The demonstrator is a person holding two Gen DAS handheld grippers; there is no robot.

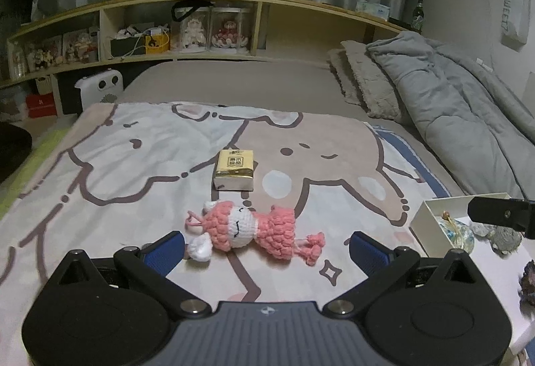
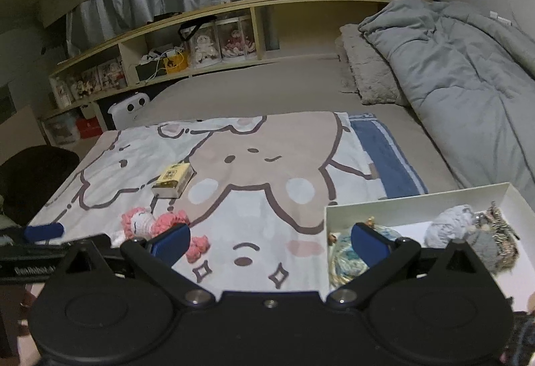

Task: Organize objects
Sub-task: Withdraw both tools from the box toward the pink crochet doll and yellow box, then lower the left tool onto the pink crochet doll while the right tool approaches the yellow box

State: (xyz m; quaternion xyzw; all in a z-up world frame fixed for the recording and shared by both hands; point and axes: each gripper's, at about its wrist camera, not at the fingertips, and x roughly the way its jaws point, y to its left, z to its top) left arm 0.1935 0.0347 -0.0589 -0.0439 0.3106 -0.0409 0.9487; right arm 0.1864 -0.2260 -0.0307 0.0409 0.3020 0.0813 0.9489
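A pink and white crochet doll lies on its side on the cartoon blanket, just ahead of my open left gripper, between the lines of its blue fingertips. Behind the doll sits a small gold tissue pack. The right wrist view shows the same doll and the tissue pack to the left. My right gripper stands open and empty at the left wall of a white box. Its right finger hangs over the box's contents.
The white box at the blanket's right holds a blue-patterned item and grey fuzzy items. A grey duvet and pillows lie at the far right. Wooden shelves with boxed dolls run along the back. A white heater stands beside the bed.
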